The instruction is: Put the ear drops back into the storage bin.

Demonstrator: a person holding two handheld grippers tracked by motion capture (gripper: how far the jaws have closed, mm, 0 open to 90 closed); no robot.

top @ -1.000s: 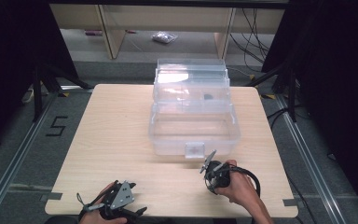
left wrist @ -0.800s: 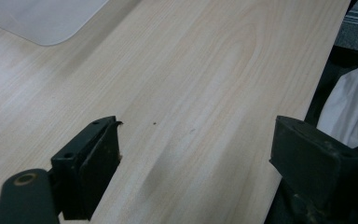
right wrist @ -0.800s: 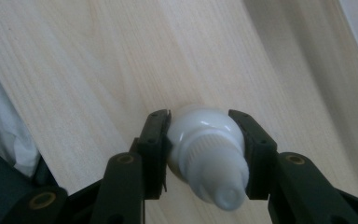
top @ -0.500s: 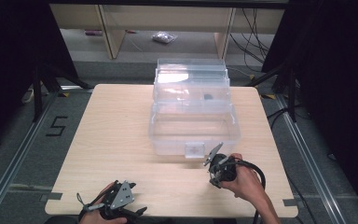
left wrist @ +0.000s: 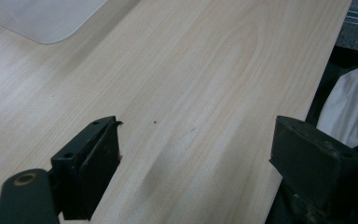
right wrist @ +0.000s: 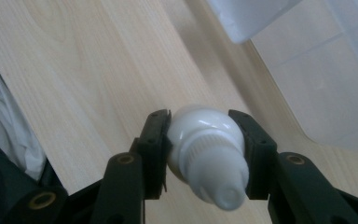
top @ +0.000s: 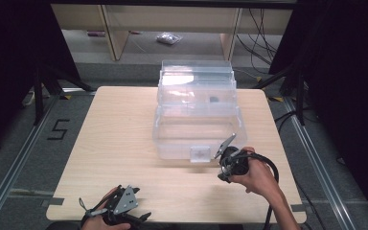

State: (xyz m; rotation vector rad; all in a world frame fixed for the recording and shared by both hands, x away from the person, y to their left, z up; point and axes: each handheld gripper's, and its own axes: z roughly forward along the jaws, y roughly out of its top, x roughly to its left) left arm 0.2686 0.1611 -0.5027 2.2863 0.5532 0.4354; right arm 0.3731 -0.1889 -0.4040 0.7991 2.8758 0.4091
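1. A white bottle (right wrist: 208,156) is sitting between the right gripper's (right wrist: 206,140) jaws, which are pressing on both its sides; it is glossy plastic, rounded at the far end, with a ribbed collar and a tapered nozzle tip pointing toward the camera.
2. The right gripper (top: 230,160) is hovering over the table (top: 120,143) just in front of the bin's (top: 196,127) near right corner, held in the right hand (top: 256,177), its cable looping beside it.
3. The bin is standing clear and open at the table's far middle, with tiered trays rising behind and a small latch on its front wall.
4. The left gripper (top: 117,211) is lying at the table's near edge in the left hand (top: 98,221).
5. In the left gripper view its jaws are standing wide apart over bare wood, holding nothing (left wrist: 196,154).
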